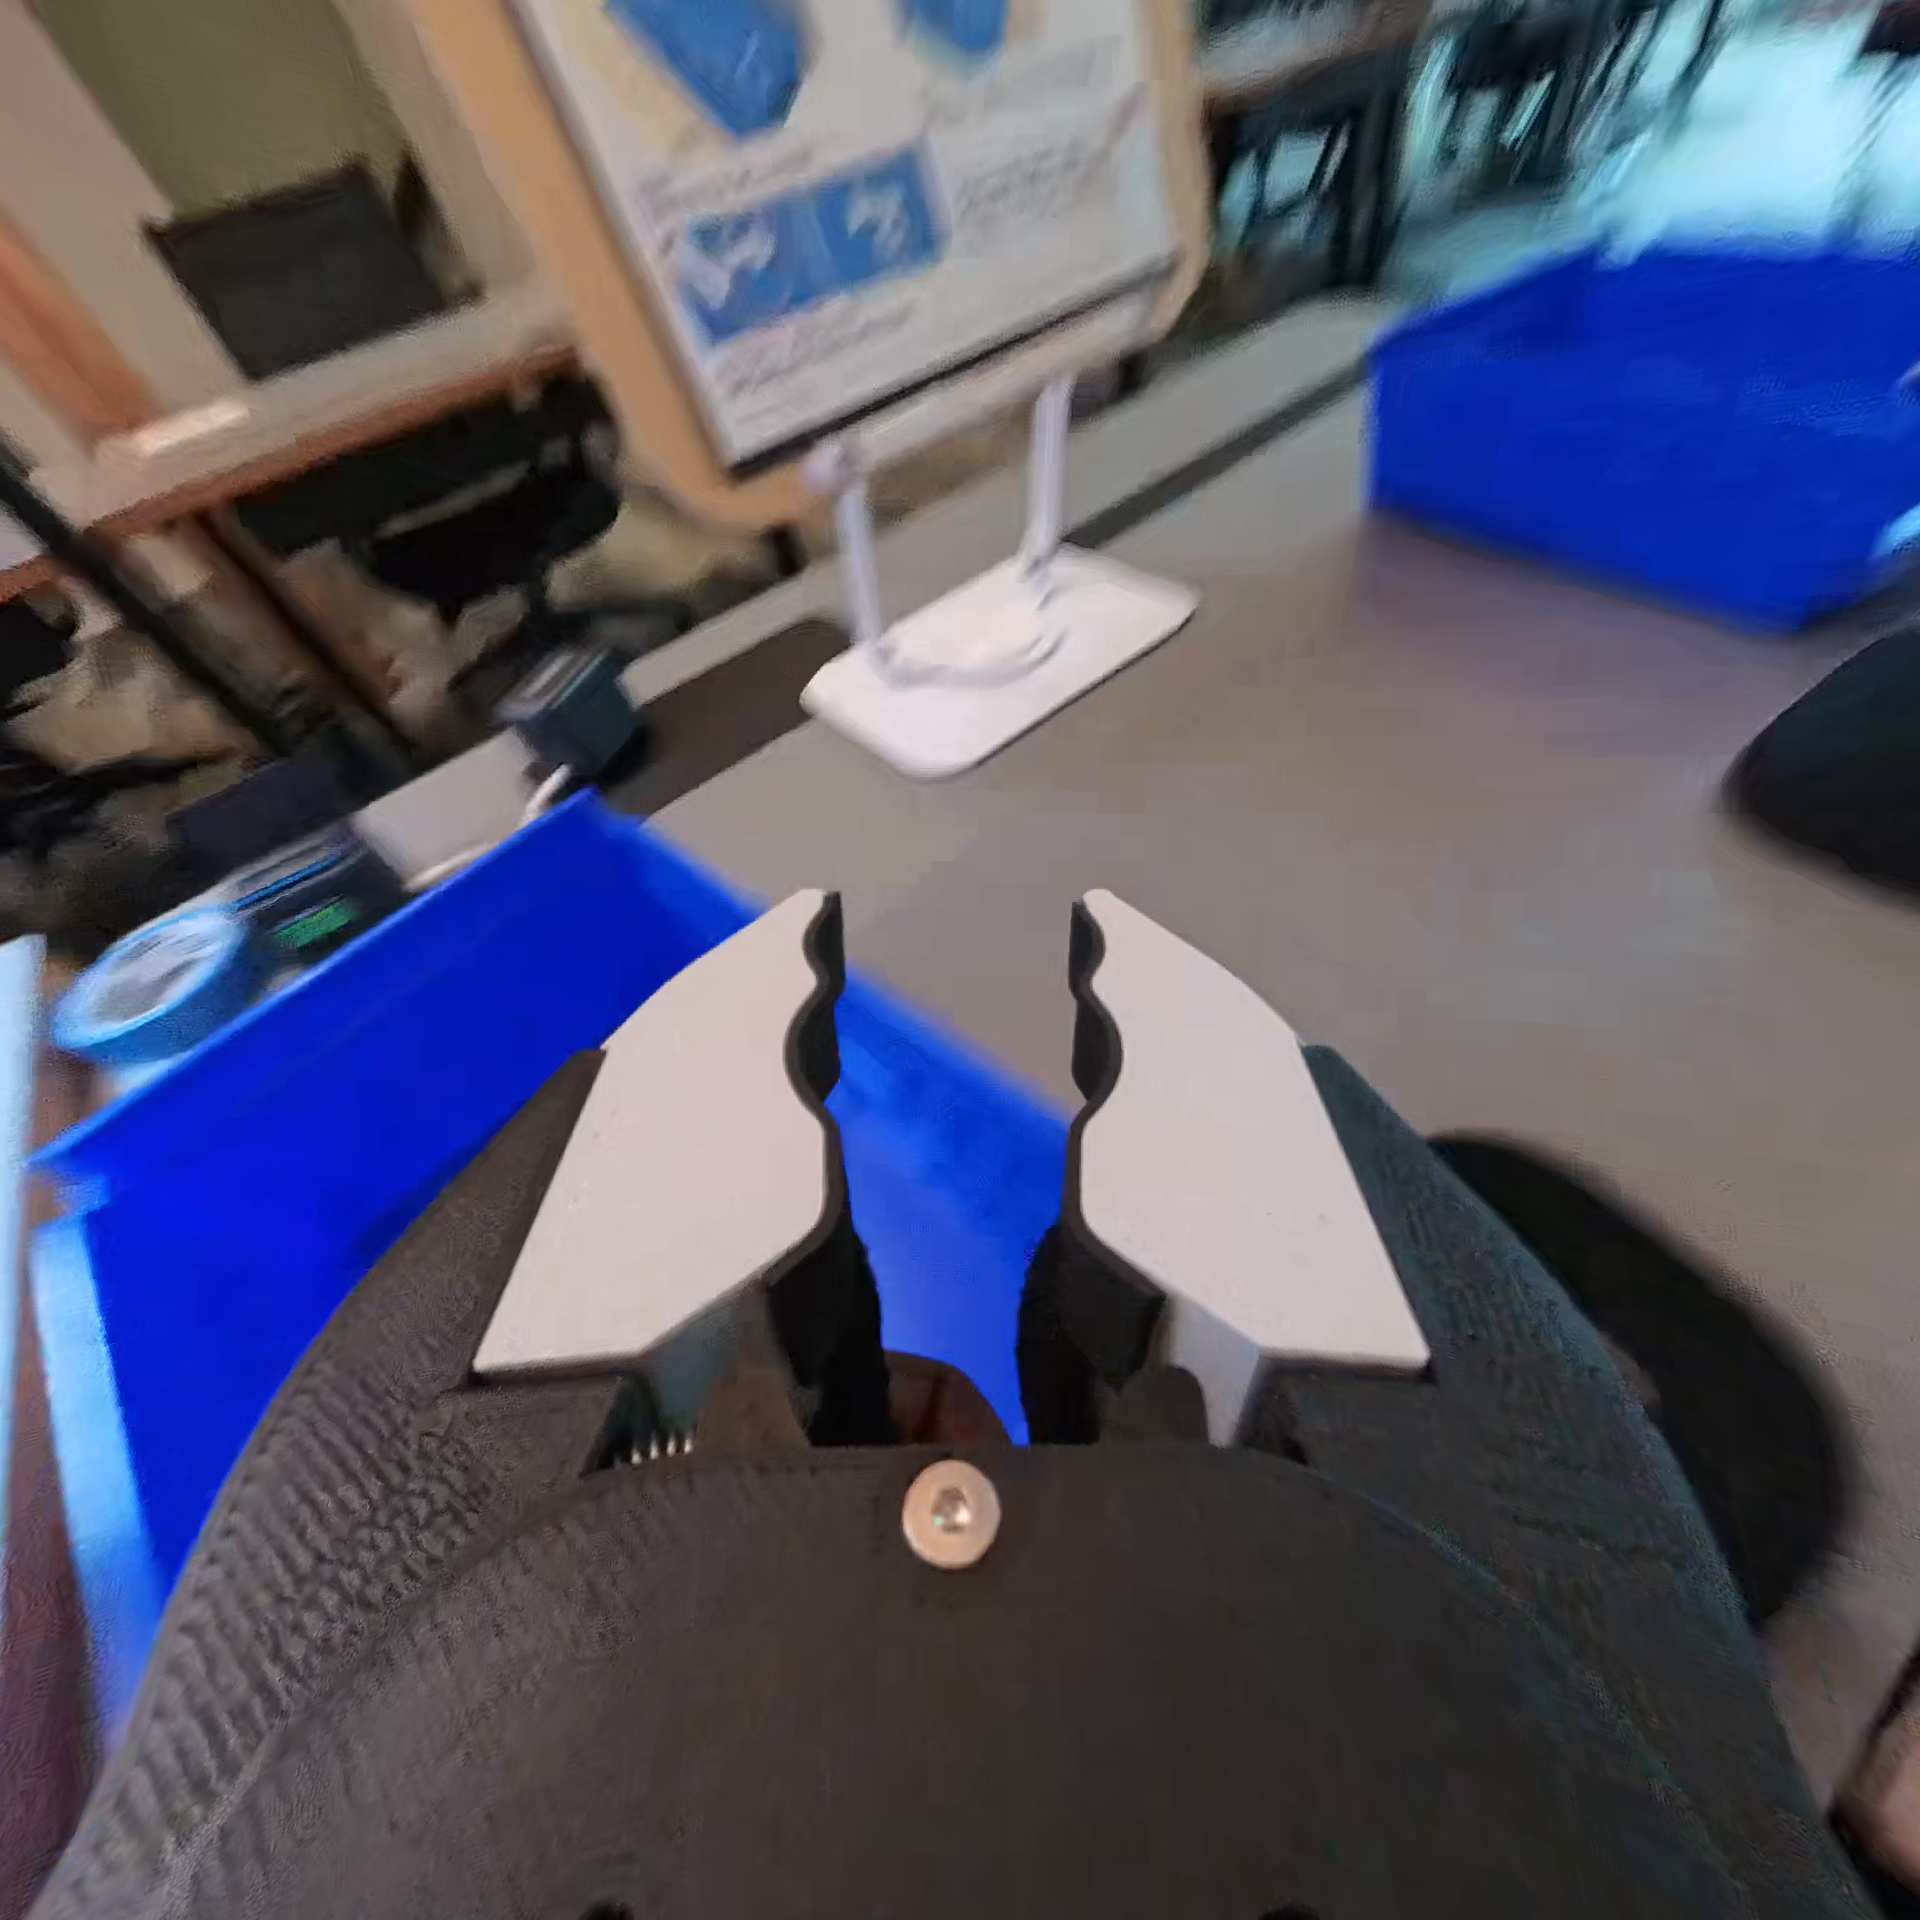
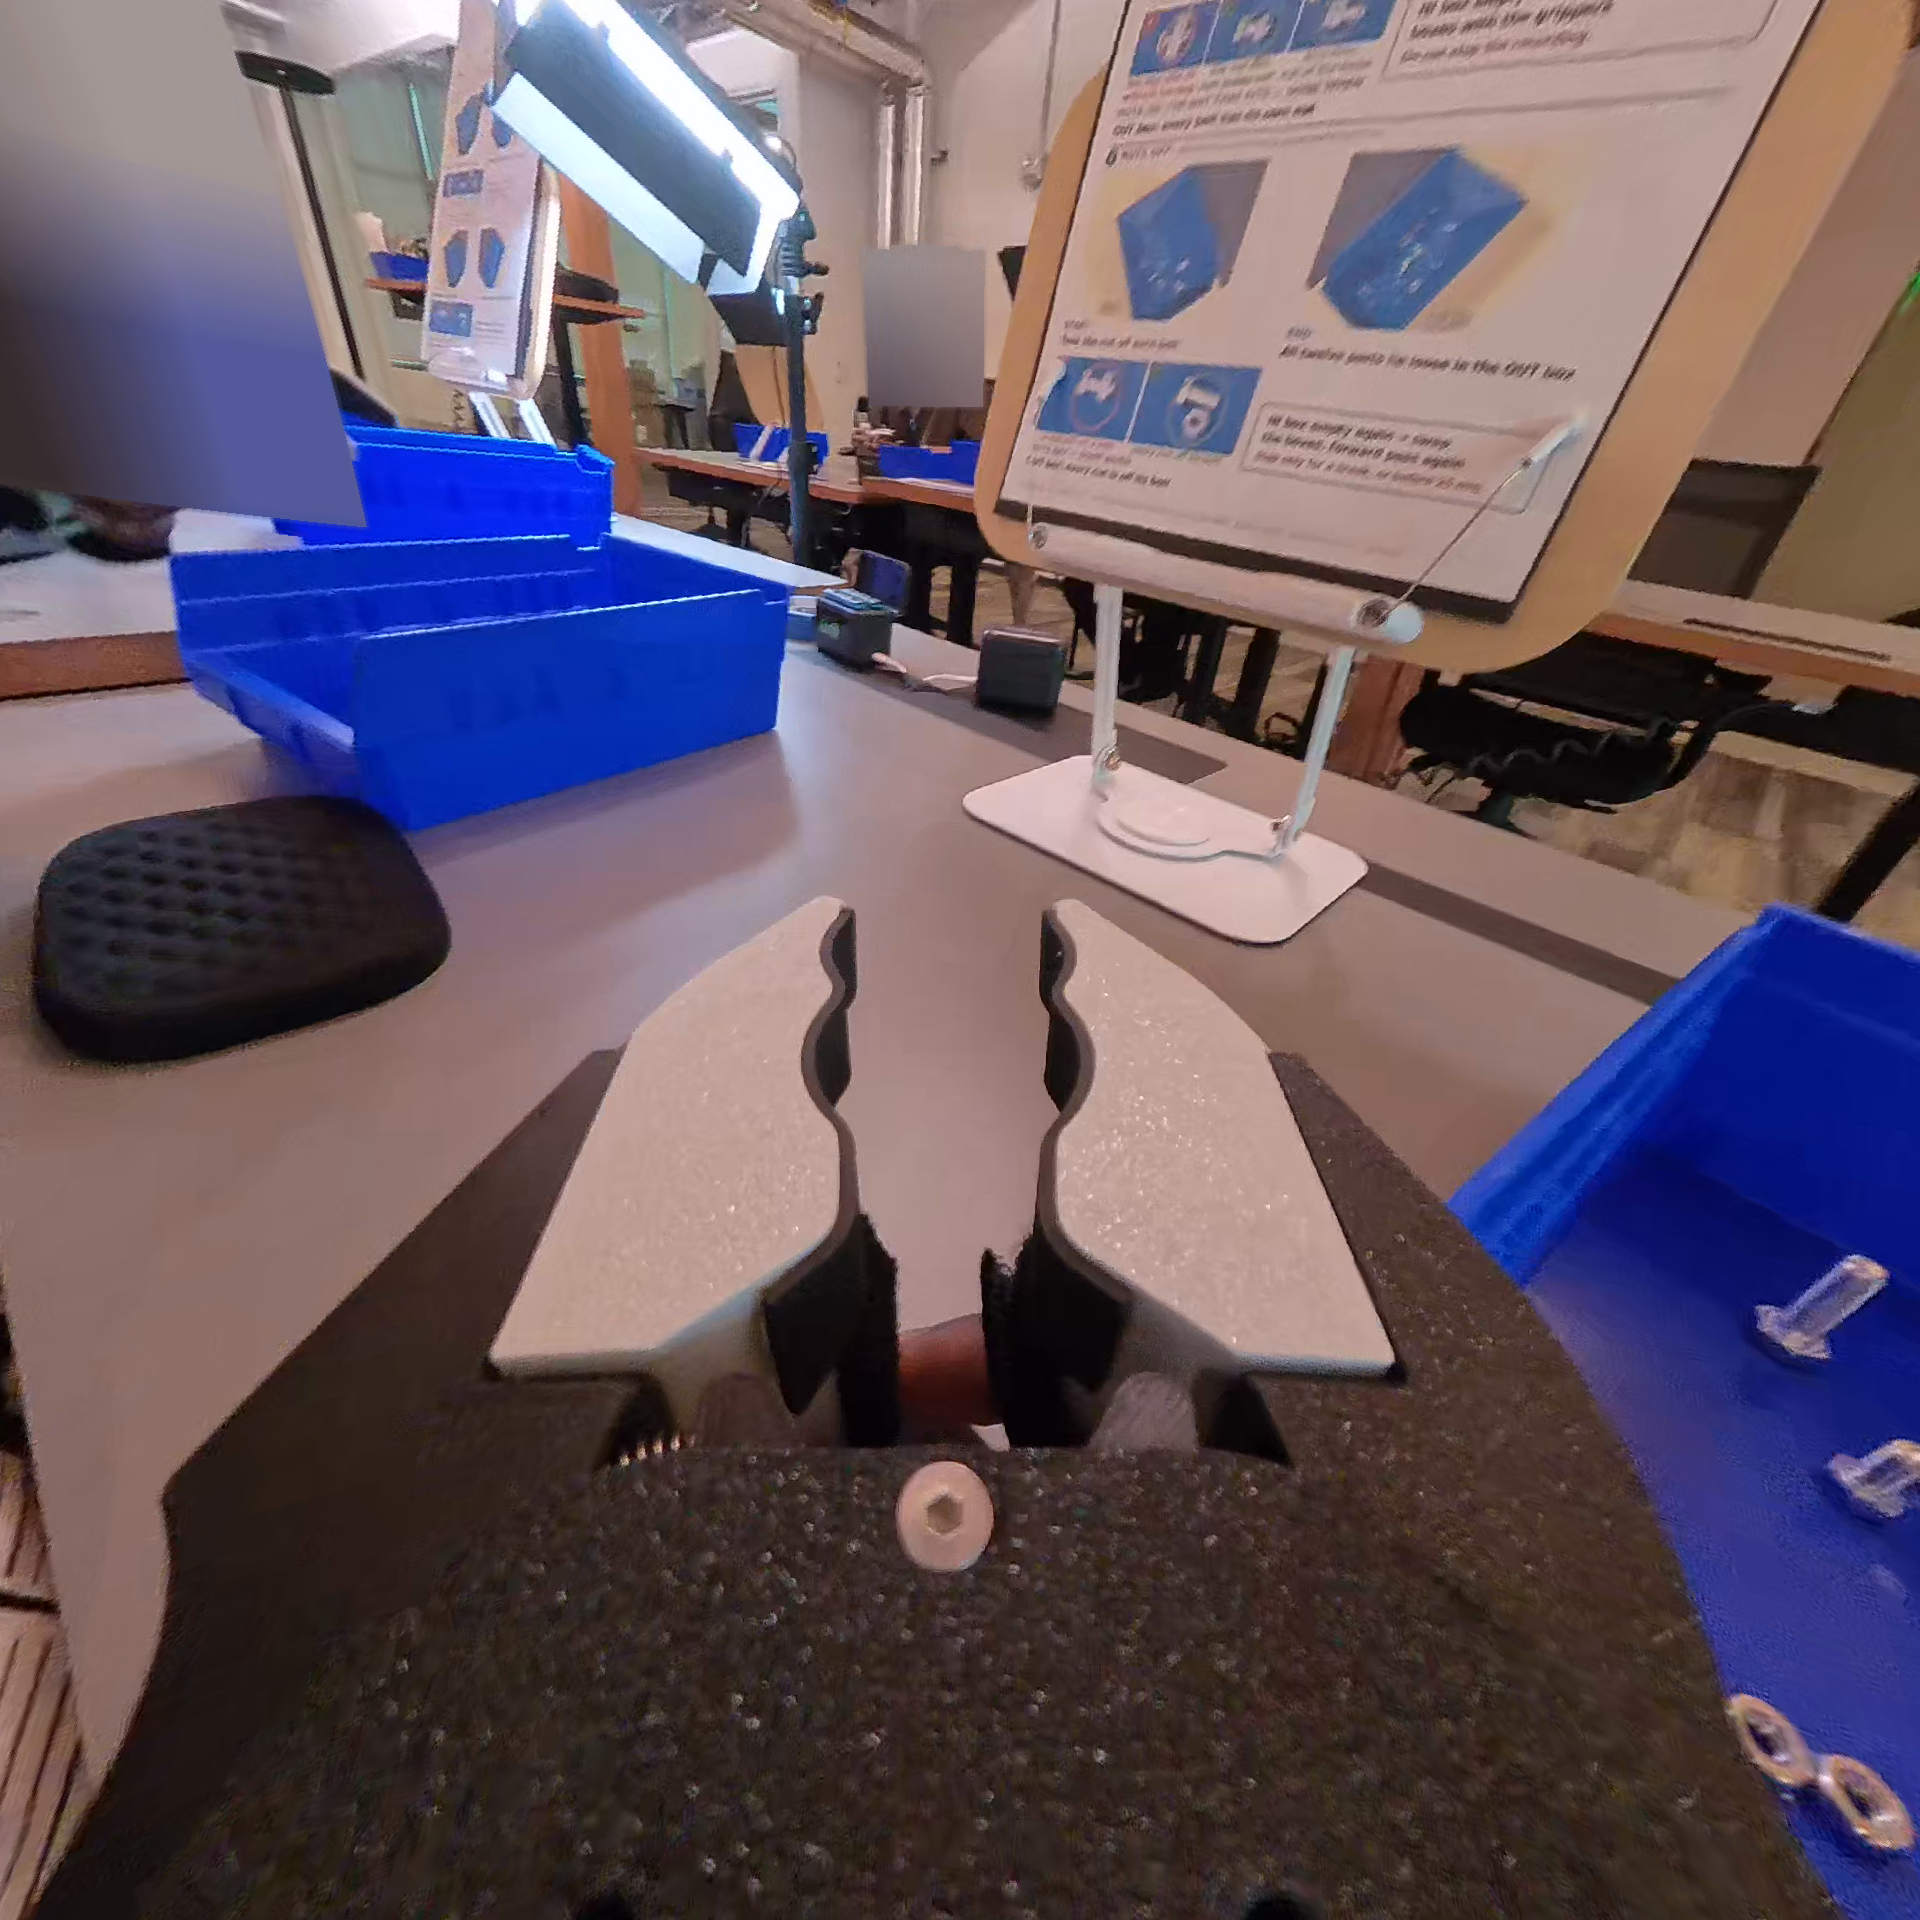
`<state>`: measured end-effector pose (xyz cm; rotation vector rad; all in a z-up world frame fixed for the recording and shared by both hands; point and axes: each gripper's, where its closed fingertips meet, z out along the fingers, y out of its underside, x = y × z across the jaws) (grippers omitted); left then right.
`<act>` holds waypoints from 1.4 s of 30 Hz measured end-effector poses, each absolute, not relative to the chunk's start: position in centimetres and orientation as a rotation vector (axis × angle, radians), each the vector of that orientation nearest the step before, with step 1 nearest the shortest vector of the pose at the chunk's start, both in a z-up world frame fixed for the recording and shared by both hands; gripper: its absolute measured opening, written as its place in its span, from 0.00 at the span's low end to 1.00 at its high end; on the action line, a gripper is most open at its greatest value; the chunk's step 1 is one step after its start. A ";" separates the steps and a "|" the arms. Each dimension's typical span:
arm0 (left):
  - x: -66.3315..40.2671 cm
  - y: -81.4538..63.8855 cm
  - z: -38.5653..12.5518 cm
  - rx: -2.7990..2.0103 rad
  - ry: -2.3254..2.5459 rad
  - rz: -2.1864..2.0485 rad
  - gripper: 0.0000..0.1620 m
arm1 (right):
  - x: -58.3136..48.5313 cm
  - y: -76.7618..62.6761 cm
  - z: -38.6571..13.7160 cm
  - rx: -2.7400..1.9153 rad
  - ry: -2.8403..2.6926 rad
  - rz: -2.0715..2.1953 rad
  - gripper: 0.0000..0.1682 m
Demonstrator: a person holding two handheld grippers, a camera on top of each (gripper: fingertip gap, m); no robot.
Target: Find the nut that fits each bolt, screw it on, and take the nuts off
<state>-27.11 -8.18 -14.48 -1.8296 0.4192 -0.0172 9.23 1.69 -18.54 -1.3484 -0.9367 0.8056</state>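
- Both tongs stand with their fingers apart and nothing between them: the left gripper point(image 1: 954, 914) hangs over the edge of a blue bin point(image 1: 312, 1122), the right gripper point(image 2: 948, 920) over bare grey table point(image 2: 727, 883).
- Left wrist view is smeared by motion; inside of the near-left bin cannot be made out.
- In the right wrist view, a second blue bin point(image 2: 1662, 1101) sits at the near right, just beside the right gripper's body. It holds 2 clear bolts, one farther point(image 2: 1818, 1317) and one nearer point(image 2: 1878, 1475), and 2 clear nuts point(image 2: 1820, 1785) lying touching each other at the near edge.
- Bolts and nuts lie loose and apart on the bin floor; no nut is on a bolt.
- A black wrist pad point(image 2: 234, 920) lies on the table to the left, near stacked blue bins point(image 2: 499, 665) at the far left.
- An instruction board point(image 2: 1434, 312) on a white stand point(image 2: 1174, 857) rises at the far middle of the table.
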 end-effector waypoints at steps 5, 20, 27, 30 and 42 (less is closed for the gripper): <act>-37.2 -7.3 -18.3 -2.331 0.541 0.196 0.23 | 9.5 1.3 -19.1 -1.329 -0.918 0.851 0.20; -45.2 -5.1 -29.7 -3.029 0.981 0.266 0.18 | 10.6 1.2 -18.9 -1.292 -0.901 0.843 0.19; -46.3 -5.0 -31.5 -3.111 1.006 0.255 0.14 | 11.0 1.3 -18.8 -1.282 -0.888 0.837 0.18; -46.7 -4.9 -31.8 -3.122 1.001 0.267 0.14 | 11.1 1.3 -18.7 -1.281 -0.883 0.835 0.18; -45.4 -3.7 -29.6 -2.972 0.828 0.181 0.07 | 10.9 1.5 -19.2 -1.294 -0.900 0.815 0.18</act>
